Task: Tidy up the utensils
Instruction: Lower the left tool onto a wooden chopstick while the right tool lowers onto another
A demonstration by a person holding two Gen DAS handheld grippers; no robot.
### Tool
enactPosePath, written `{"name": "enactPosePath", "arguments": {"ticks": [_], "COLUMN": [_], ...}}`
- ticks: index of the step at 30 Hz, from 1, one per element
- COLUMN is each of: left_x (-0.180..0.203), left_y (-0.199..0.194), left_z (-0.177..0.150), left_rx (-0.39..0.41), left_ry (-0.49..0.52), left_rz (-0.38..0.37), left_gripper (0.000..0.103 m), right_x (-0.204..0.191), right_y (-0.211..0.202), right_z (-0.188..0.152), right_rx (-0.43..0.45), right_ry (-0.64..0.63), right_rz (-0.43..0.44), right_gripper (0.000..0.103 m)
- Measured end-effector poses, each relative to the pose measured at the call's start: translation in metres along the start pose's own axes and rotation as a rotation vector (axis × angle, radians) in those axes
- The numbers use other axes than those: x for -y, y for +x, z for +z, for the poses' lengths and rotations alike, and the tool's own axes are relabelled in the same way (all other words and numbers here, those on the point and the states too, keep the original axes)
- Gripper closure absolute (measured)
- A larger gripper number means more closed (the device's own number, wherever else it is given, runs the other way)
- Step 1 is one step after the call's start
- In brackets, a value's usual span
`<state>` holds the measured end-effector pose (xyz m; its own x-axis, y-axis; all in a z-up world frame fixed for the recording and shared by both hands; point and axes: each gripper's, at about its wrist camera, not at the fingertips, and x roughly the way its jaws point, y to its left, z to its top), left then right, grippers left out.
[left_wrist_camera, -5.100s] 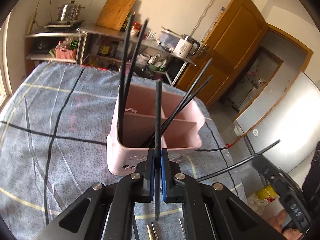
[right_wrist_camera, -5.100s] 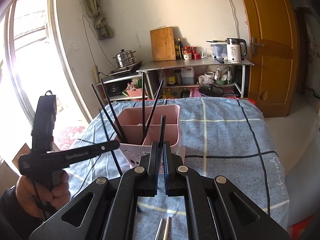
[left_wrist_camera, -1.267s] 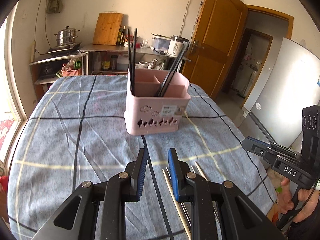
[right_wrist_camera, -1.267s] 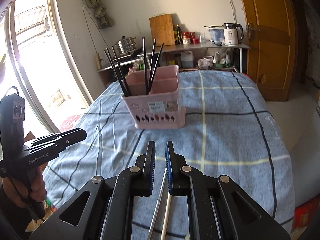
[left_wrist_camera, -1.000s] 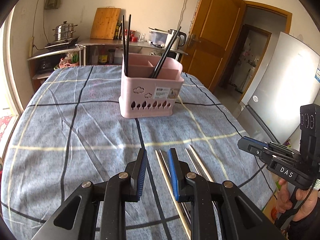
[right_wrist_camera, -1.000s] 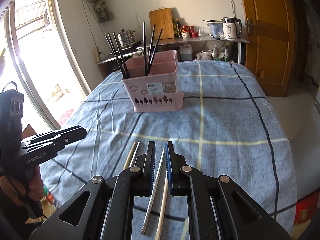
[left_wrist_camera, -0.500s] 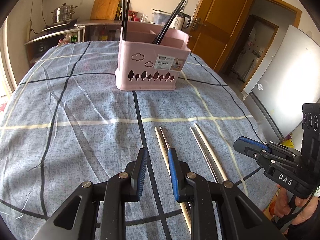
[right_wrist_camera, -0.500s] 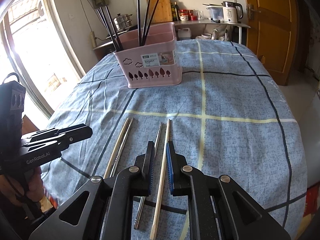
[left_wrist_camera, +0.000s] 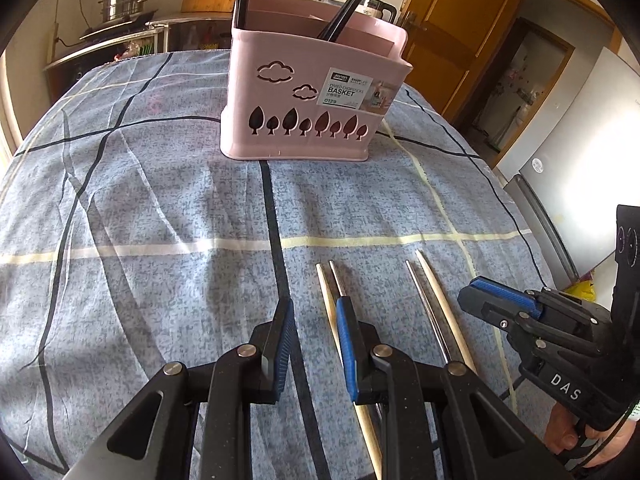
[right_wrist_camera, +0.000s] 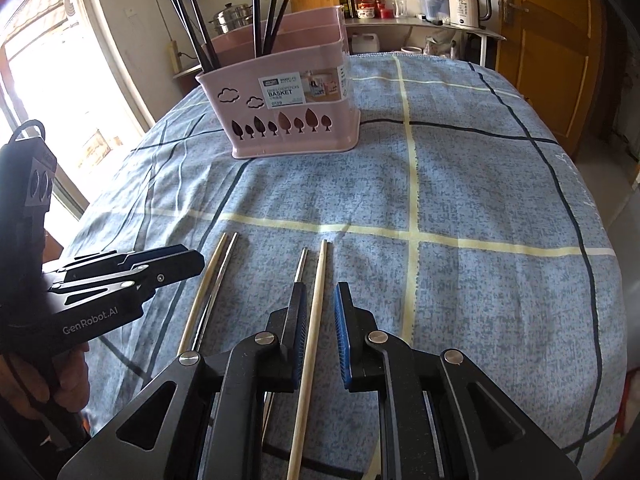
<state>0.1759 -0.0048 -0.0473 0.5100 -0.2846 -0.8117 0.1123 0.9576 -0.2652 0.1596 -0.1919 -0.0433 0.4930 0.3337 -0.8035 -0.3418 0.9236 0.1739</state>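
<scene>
Both grippers have dropped low toward the tablecloth since a moment ago, and the pink basket, the landmark here, now stands well beyond them. Nearest, the right gripper is spread open and empty, straddling a wooden chopstick with a metal chopstick just beside it on the left. The left gripper is also open and empty, sitting just left of the other wooden chopstick and metal chopstick. This looks like the pick-up step: next, each should close on one stick only. All four lie flat, long axes pointing toward the basket. Farther off, black chopsticks stand leaning in its compartments.
</scene>
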Motion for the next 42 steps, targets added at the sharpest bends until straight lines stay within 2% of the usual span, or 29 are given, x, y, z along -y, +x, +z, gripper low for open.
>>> {"name": "enactPosePath", "arguments": {"ticks": [13,24,28,35,42], "left_x": [0.002,0.021,0.02,0.019,0.008], "left_y": [0.015,0.021,0.02,0.017,0.016], "left_z": [0.008,0.007,0.007,0.006,0.009], "left_rx": [-0.008,0.008,0.001,-0.014,-0.024], "left_ry": [0.014,0.119,0.135,0.181,0.145], "left_rz": [0.026,0.115,0.108,0.085,0.078], "left_gripper": [0.081,0.08,0.082,0.093,0.092], "right_x": [0.0,-0.001,0.001,0.009,0.014], "right_y": [0.025,0.032,0.032,0.03,0.031], "right_z": [0.008,0.015,0.016,0.015,0.019], "right_rx": [-0.041,-0.038,-0.038,-0.04,-0.062], "right_ry": [-0.013,-0.027,-0.021,-0.006,0.024], "right_rz": [-0.009,-0.034,-0.031,-0.036,-0.033], "right_gripper": [0.089,0.089,0.09,0.094,0.095]}}
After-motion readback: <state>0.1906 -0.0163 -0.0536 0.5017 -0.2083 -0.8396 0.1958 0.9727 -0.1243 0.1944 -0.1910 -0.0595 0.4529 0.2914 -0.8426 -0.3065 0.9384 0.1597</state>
